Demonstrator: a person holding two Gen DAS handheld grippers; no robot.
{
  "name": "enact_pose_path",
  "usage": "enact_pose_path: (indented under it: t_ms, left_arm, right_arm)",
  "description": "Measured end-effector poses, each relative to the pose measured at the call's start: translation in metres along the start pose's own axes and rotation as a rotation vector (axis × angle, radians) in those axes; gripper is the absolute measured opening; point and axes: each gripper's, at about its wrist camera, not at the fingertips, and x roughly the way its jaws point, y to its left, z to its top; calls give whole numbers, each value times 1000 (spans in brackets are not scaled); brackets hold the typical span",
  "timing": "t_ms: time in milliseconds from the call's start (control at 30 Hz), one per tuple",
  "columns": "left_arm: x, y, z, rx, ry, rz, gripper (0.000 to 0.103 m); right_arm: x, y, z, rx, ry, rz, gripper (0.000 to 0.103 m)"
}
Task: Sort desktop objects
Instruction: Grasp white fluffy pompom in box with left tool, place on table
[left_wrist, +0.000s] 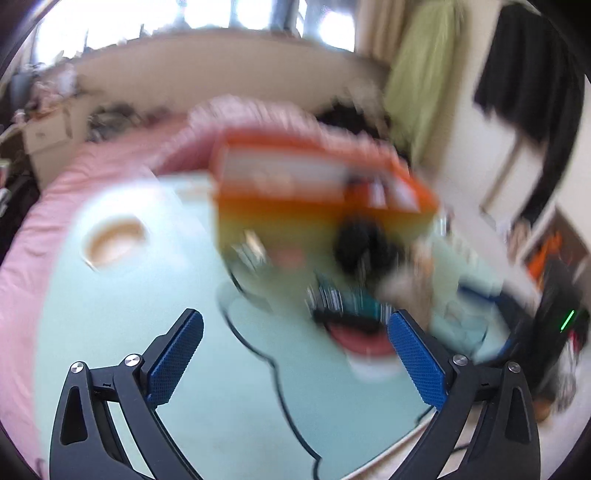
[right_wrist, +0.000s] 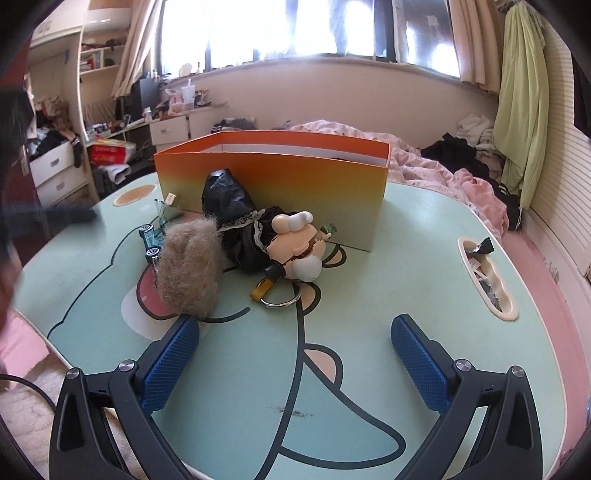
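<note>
Looking down the left wrist view first: everything is smeared with motion blur, but the left gripper (left_wrist: 295, 328) is angled down at the table with its blue textured pads (left_wrist: 177, 354) spread wide and nothing between them. Past the fingertips sits the orange-to-pale-green cardboard box (left_wrist: 317, 192), with a dark blurry clump of stuff in front of it that I honestly can't make out. The mint-green cartoon-printed tabletop (left_wrist: 129, 314) is bare on the near left, with an oval tan cutout (left_wrist: 112, 242) further out near the rim.

Right wrist view is sharp. The right gripper (right_wrist: 295, 332) also tilts down over the table, jaws wide apart and holding nothing, pads (right_wrist: 419, 360) hovering over flat printed surface. Ahead is the pile: a fuzzy grey-brown fur pompom (right_wrist: 188, 275), a shiny black crinkly bag (right_wrist: 229, 199), a vinyl doll in a black lace-trimmed dress (right_wrist: 291, 236) lying on its side, a small teal toy car (right_wrist: 151, 236), and a metal key ring with a yellow tab (right_wrist: 277, 295). All of it is bunched just in front of the open-topped box (right_wrist: 273, 177), the bag touching its front wall. Plenty of open tabletop (right_wrist: 406, 258) on the right, up to an oval slot (right_wrist: 487, 280) near the edge holding wrappers.
</note>
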Motion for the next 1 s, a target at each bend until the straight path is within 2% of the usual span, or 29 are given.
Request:
enact_pose_path:
  t_ms: [100, 133, 167, 200, 267, 333, 367, 400, 433, 533, 600, 667, 700, 733, 767, 867, 933, 1000]
  left_arm:
    - [-30, -13, 33, 105, -161, 100, 100]
    - [-30, -21, 45, 153, -176, 102, 100]
    - [-25, -26, 57, 189, -166, 93, 95]
    - [-11, -33, 73, 221, -125, 77, 87]
    - [24, -41, 98, 245, -26, 65, 84]
    - [81, -43, 122, 256, 129, 75, 84]
    - [112, -39, 131, 235, 222, 84, 78]
    - [130, -36, 132, 214, 281, 95, 72]
    - [155, -32, 135, 196, 355, 120, 71]
    - [193, -26, 132, 204, 441, 216, 71]
    - [209, -24, 125, 226, 465, 285, 71]
    - [214, -28, 119, 267, 475, 306, 60]
    - [211, -30, 118, 289, 460, 297, 42]
    - [209, -33, 117, 297, 467, 260, 34]
    - [204, -32, 114, 292, 476, 201, 34]
    - [188, -28, 115, 272, 436, 149, 34]
    - [166, -23, 120, 230, 376, 89, 34]
    - [135, -25, 124, 186, 290, -4, 34]
  right_arm:
    - [0, -1, 0, 0, -1, 1, 103]
    - [-1, -1, -1, 0, -2, 0, 103]
    - [-1, -1, -1, 0, -2, 1, 103]
    - [-1, -1, -1, 0, -1, 1, 103]
    - [-1, -1, -1, 0, -2, 2, 103]
    - [-2, -1, -1, -1, -3, 1, 103]
    - [-2, 0, -1, -1, -3, 1, 103]
    - [-2, -1, -1, -1, -3, 2, 103]
    - [-2, 0, -1, 0, -3, 2, 103]
    - [-3, 1, -1, 0, -4, 2, 103]
    - [-3, 1, -1, -1, -5, 3, 103]
    - [-2, 1, 0, -4, -5, 1, 103]
    - [-2, 1, 0, -3, -6, 2, 103]
    - [-2, 1, 0, -1, -6, 3, 103]
    - [-2, 1, 0, 1, -5, 4, 103]
    - [-1, 1, 1, 0, -6, 4, 103]
    - [-1, 1, 1, 1, -6, 5, 103]
    - [-1, 1, 0, 1, -6, 4, 103]
